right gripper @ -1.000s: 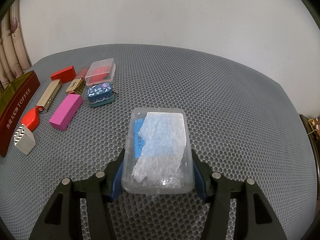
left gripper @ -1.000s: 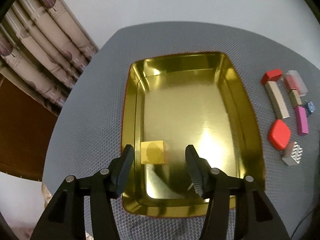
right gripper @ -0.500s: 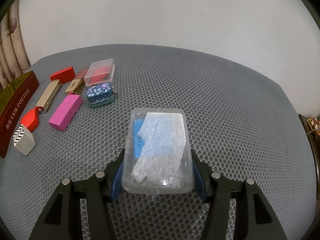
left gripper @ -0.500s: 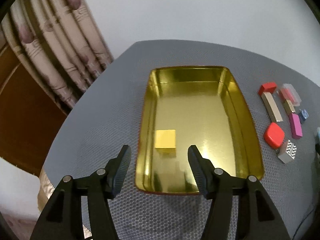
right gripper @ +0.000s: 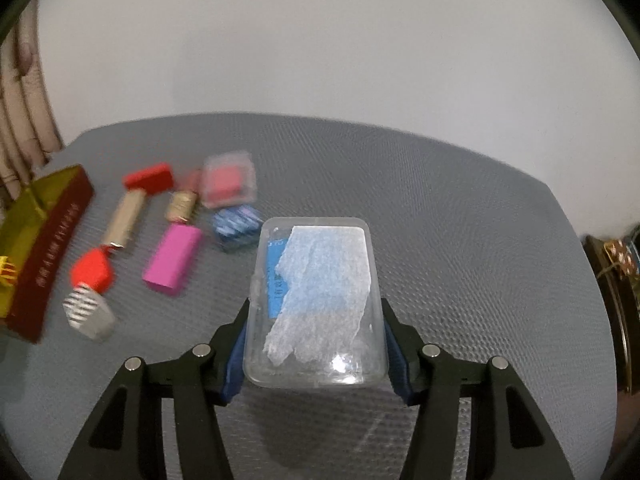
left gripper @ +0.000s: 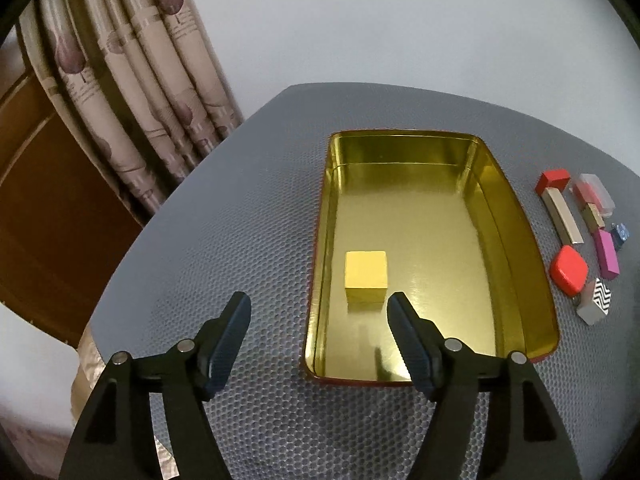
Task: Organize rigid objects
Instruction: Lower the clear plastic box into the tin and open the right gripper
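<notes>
Small items (right gripper: 168, 236): motion-blurred in right wrist view. Tin (right gripper: 44, 248): cut by left edge, lettering unreadable. Blue case (left gripper: 620, 234): mostly hidden behind pink block (left gripper: 606, 254). Clear box (right gripper: 316, 304): label unreadable.

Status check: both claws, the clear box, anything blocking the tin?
Left claw opening, empty, hanging before the gold tin. Right claw clamped on clear plastic box. Yellow cube sits in tin; the rest of the floor is bare.

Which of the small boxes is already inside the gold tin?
Only the yellow cube: it sits alone on the gold tin floor near its left wall. The red, pink and patterned boxes lie outside on the grey mat.
</notes>
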The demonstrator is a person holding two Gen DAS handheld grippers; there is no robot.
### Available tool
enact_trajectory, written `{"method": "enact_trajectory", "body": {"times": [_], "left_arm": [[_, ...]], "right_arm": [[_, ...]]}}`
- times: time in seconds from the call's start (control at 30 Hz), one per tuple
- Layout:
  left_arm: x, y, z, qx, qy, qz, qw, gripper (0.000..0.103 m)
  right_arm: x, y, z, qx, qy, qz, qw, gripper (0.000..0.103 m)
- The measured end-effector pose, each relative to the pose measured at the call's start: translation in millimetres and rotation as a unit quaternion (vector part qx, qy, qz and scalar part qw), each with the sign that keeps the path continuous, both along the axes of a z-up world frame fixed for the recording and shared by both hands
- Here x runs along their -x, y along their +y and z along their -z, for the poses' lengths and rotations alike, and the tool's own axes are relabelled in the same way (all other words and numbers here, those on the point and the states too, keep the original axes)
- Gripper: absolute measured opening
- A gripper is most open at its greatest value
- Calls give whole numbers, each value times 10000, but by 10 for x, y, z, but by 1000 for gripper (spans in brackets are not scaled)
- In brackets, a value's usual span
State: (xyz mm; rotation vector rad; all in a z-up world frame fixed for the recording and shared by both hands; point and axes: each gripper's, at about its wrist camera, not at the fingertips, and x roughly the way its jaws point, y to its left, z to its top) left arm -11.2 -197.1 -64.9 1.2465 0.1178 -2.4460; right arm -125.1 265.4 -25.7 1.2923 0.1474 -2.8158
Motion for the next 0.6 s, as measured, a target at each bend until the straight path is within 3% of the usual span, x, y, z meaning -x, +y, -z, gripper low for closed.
{"method": "enact_trajectory", "body": {"times": [0.27, 0.6], "left_arm": [[-35, -193, -39, -46, 79, -476, 9988, 76], [-88, -438, -59, -149, 137, -966, 9951, 79]], "right_arm": [[-26, -814, -327, 122, 168, -951, 9953, 58], [-147, -1967, -587, 195, 93, -2195, 9754, 58]]}}
